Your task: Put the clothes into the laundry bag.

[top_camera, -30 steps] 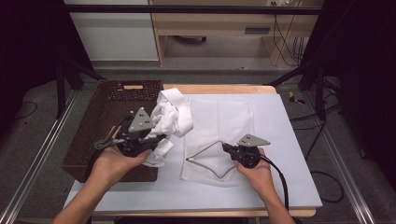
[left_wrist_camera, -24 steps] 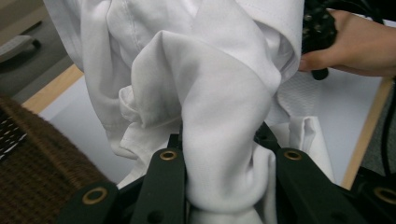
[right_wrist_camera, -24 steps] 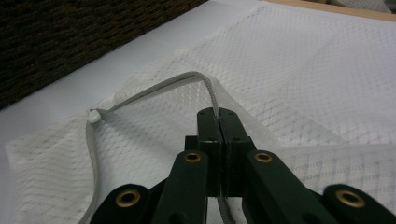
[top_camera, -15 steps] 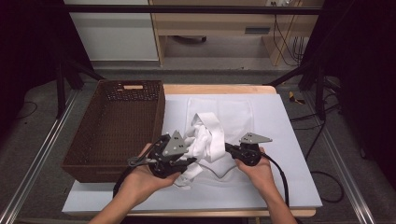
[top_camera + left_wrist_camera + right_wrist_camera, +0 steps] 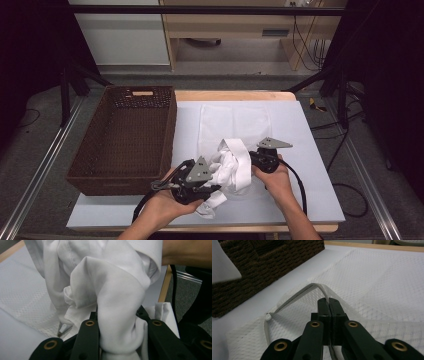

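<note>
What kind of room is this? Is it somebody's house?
Probably not a house. It looks like a lab or workshop set up for recording. The white table stands inside a metal frame, cables trail across the floor, and each hand holds a gripper, like the left gripper.

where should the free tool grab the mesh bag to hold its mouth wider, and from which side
Neither tool is free: the left tool holds the white garment, the right tool pinches the mesh bag by its raised zipper rim. A second grip probably suits the opposite rim near the basket, from above, since it lies flat.
</note>
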`<act>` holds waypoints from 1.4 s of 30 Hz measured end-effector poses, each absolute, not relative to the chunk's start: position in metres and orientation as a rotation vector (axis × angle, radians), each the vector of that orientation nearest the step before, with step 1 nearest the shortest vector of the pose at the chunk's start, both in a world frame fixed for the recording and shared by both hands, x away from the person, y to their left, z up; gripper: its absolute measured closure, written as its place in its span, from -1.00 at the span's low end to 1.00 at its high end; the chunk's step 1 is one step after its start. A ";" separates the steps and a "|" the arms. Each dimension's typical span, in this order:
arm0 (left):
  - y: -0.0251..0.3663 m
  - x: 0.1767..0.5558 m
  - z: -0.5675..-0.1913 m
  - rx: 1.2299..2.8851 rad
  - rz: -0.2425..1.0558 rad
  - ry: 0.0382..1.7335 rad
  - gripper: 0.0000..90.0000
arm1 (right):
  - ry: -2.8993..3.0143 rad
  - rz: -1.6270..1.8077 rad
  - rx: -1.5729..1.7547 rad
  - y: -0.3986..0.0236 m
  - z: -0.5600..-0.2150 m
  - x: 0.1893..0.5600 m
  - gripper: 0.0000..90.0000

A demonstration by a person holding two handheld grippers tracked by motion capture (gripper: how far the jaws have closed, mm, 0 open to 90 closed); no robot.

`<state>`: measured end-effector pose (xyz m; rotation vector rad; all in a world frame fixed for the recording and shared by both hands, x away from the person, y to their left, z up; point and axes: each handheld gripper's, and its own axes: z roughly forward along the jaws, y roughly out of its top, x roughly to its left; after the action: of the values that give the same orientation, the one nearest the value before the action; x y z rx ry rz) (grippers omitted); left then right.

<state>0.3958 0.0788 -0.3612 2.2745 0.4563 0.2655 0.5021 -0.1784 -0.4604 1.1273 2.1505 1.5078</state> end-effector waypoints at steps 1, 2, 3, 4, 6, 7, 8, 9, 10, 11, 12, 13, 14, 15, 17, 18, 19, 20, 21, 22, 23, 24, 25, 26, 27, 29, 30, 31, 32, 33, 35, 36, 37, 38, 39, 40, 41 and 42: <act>0.079 0.396 -0.361 2.275 0.266 0.456 0.60 | 2.151 1.508 1.127 -0.178 -0.460 0.502 0.99; 0.077 0.395 -0.365 2.276 0.248 0.455 0.60 | 2.141 1.520 1.133 -0.180 -0.459 0.502 0.99; 0.076 0.395 -0.368 2.280 0.236 0.447 0.60 | 2.141 1.520 1.133 -0.180 -0.459 0.502 0.99; 0.074 0.394 -0.371 2.285 0.222 0.438 0.60 | 2.141 1.514 1.130 -0.181 -0.459 0.502 0.99; 0.071 0.392 -0.376 2.296 0.202 0.420 0.60 | 2.141 1.517 1.129 -0.181 -0.458 0.502 0.99; 0.070 0.391 -0.378 2.306 0.197 0.409 0.60 | 2.138 1.523 1.131 -0.181 -0.458 0.502 0.99; 0.068 0.391 -0.383 2.316 0.183 0.398 0.60 | 2.133 1.525 1.130 -0.182 -0.458 0.502 0.99; 0.068 0.391 -0.383 2.316 0.183 0.398 0.60 | 2.133 1.525 1.130 -0.182 -0.458 0.502 0.99; 0.067 0.390 -0.389 2.313 0.171 0.405 0.60 | 2.130 1.519 1.135 -0.183 -0.457 0.503 0.99; 0.067 0.390 -0.389 2.313 0.171 0.405 0.60 | 2.130 1.519 1.135 -0.183 -0.457 0.503 0.99; 0.067 0.391 -0.394 2.317 0.168 0.412 0.60 | 2.117 1.528 1.142 -0.184 -0.455 0.502 0.99; 0.067 0.391 -0.394 2.317 0.168 0.412 0.60 | 2.117 1.528 1.142 -0.184 -0.455 0.502 0.99; 0.066 0.392 -0.398 2.327 0.154 0.419 0.60 | 2.104 1.530 1.139 -0.186 -0.453 0.502 0.99; 0.066 0.393 -0.400 2.331 0.150 0.420 0.60 | 2.105 1.528 1.138 -0.186 -0.453 0.502 0.99; 0.065 0.393 -0.402 2.338 0.149 0.419 0.60 | 2.104 1.531 1.131 -0.186 -0.452 0.502 0.99; 0.064 0.395 -0.404 2.352 0.143 0.421 0.60 | 2.100 1.532 1.122 -0.187 -0.450 0.501 0.99; 0.064 0.396 -0.406 2.355 0.143 0.424 0.60 | 2.097 1.532 1.122 -0.187 -0.449 0.501 0.99; 0.063 0.398 -0.407 2.360 0.136 0.429 0.60 | 2.090 1.535 1.119 -0.187 -0.448 0.501 0.99; 0.063 0.398 -0.407 2.360 0.136 0.429 0.60 | 2.086 1.517 1.112 -0.187 -0.446 0.499 0.99; 0.062 0.401 -0.412 2.358 0.140 0.450 0.60 | 2.078 1.493 1.094 -0.186 -0.444 0.498 0.99; 0.062 0.401 -0.412 2.358 0.140 0.450 0.60 | 2.078 1.493 1.094 -0.186 -0.444 0.498 0.99; 0.061 0.405 -0.415 2.366 0.124 0.459 0.60 | 2.071 1.480 1.083 -0.185 -0.441 0.496 0.99; 0.061 0.407 -0.417 2.365 0.120 0.466 0.60 | 2.061 1.463 1.054 -0.183 -0.436 0.494 0.99; 0.061 0.412 -0.421 2.356 0.106 0.493 0.60 | 2.066 1.448 1.032 -0.182 -0.435 0.494 0.99; 0.061 0.412 -0.421 2.356 0.106 0.493 0.60 | 2.066 1.448 1.032 -0.182 -0.435 0.494 0.99; 0.062 0.419 -0.424 2.343 0.097 0.528 0.60 | 2.074 1.427 0.999 -0.178 -0.431 0.491 0.99; 0.062 0.421 -0.424 2.342 0.092 0.535 0.60 | 2.074 1.419 0.990 -0.177 -0.430 0.490 0.99; 0.062 0.421 -0.424 2.342 0.092 0.535 0.60 | 2.074 1.419 0.990 -0.177 -0.430 0.490 0.99; 0.061 0.423 -0.424 2.344 0.091 0.543 0.60 | 2.076 1.411 0.979 -0.176 -0.429 0.489 0.99; 0.061 0.424 -0.424 2.341 0.091 0.554 0.60 | 2.077 1.407 0.965 -0.175 -0.427 0.488 0.99; 0.059 0.427 -0.422 2.334 0.088 0.569 0.60 | 2.075 1.390 0.945 -0.174 -0.423 0.485 0.99; 0.057 0.428 -0.421 2.337 0.098 0.572 0.60 | 2.073 1.393 0.937 -0.173 -0.421 0.483 0.99; 0.056 0.429 -0.421 2.341 0.104 0.574 0.60 | 2.066 1.402 0.932 -0.172 -0.418 0.482 0.99; 0.055 0.430 -0.422 2.342 0.112 0.581 0.60 | 2.064 1.406 0.927 -0.172 -0.417 0.481 0.99; 0.055 0.432 -0.424 2.341 0.107 0.592 0.60 | 2.066 1.406 0.923 -0.172 -0.416 0.481 0.99; 0.055 0.434 -0.426 2.340 0.106 0.602 0.60 | 2.065 1.398 0.918 -0.172 -0.416 0.480 0.99; 0.055 0.435 -0.428 2.338 0.106 0.614 0.60 | 2.065 1.398 0.918 -0.172 -0.416 0.480 0.99; 0.055 0.437 -0.430 2.339 0.105 0.622 0.60 | 2.068 1.396 0.913 -0.172 -0.416 0.479 0.99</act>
<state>0.4366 0.0546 -0.4300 2.3388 0.6222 0.1048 0.4791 -0.1724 -0.4158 0.9133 2.0681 1.3960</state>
